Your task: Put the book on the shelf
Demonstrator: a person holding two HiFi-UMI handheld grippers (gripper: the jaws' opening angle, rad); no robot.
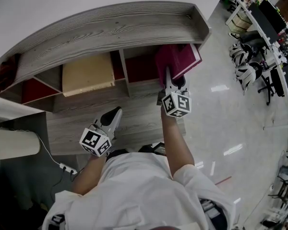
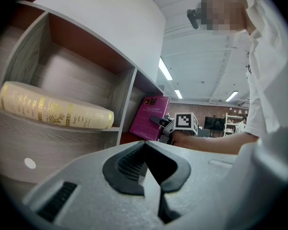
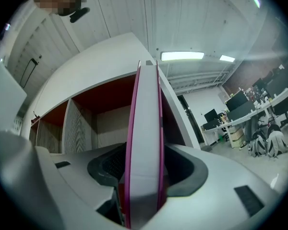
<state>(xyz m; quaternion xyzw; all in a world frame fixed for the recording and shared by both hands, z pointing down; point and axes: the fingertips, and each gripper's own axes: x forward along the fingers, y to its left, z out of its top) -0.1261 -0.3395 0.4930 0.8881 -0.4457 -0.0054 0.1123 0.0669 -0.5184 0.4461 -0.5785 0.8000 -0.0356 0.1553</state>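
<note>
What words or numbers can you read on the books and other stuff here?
Cream book: gold print on its spine, too blurred to read.
Pink book: small print on its cover, too small to read.
Marker cubes: only black-and-white squares, no words.
Nothing else here can be read.

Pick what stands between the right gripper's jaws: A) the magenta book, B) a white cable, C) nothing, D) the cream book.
A: the right gripper view shows the magenta book standing edge-on between the jaws of the right gripper.
</note>
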